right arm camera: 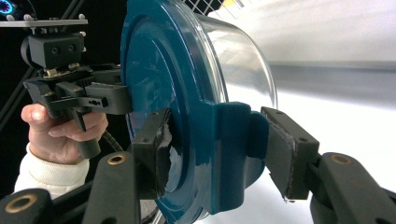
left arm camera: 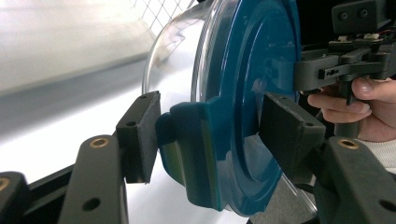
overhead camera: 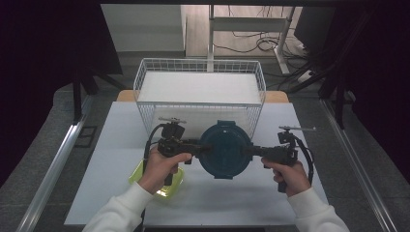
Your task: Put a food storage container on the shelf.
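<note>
The left gripper is clamped on a latch tab at one side of a round clear plastic container with a dark teal snap-on lid. In the left gripper view its two black jaws pinch that tab from both sides, one pad on the outer face of the tab and the other pressed against the flat top of the lid. The right gripper grips the opposite latch tab in the same way, jaws closed on it from either side, as the right gripper view shows.

The container hangs between the two grippers, held off the white table, with the lid facing up toward the high camera and the clear body below it. Each gripper sees the other across the lid: beyond the left gripper's jaws a hand wraps the far handle, and beyond the right gripper's jaws the other hand, in a white sleeve, does the same.

Just ahead of both grippers stands a white wire basket, its near wall close behind the container. Under the left hand, near that gripper's handle, lies a shallow yellow-green translucent plastic dish on the table.
</note>
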The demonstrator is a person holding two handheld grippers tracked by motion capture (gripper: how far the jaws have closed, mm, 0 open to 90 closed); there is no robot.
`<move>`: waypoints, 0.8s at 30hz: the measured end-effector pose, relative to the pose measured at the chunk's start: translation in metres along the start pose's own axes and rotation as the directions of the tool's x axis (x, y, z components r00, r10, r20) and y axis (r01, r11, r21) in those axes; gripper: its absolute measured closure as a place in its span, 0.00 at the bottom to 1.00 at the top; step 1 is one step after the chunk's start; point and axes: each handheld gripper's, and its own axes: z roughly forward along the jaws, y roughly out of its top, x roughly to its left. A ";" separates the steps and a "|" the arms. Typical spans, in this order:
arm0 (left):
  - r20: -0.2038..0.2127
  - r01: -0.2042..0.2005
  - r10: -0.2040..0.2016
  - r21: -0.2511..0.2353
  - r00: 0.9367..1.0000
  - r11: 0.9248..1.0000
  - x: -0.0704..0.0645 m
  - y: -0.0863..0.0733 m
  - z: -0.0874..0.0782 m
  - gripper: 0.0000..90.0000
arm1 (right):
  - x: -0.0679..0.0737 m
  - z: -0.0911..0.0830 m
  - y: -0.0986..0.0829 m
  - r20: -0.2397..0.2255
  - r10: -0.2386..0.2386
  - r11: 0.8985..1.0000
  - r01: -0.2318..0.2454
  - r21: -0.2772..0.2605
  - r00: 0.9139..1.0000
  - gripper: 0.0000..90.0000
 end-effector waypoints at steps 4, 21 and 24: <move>0.000 -0.013 0.013 -0.010 1.000 1.000 0.001 0.007 -0.003 0.45 | 0.003 0.001 0.007 -0.002 -0.006 1.000 0.006 -0.011 1.000 0.51; 0.002 -0.030 0.030 -0.039 1.000 0.999 0.003 0.039 -0.017 0.45 | 0.017 0.002 0.044 0.003 -0.047 0.999 0.047 -0.025 0.999 0.51; 0.002 -0.031 0.031 -0.044 1.000 0.999 0.003 0.043 -0.020 0.45 | 0.019 0.003 0.049 -0.001 -0.051 0.998 0.051 -0.024 0.999 0.51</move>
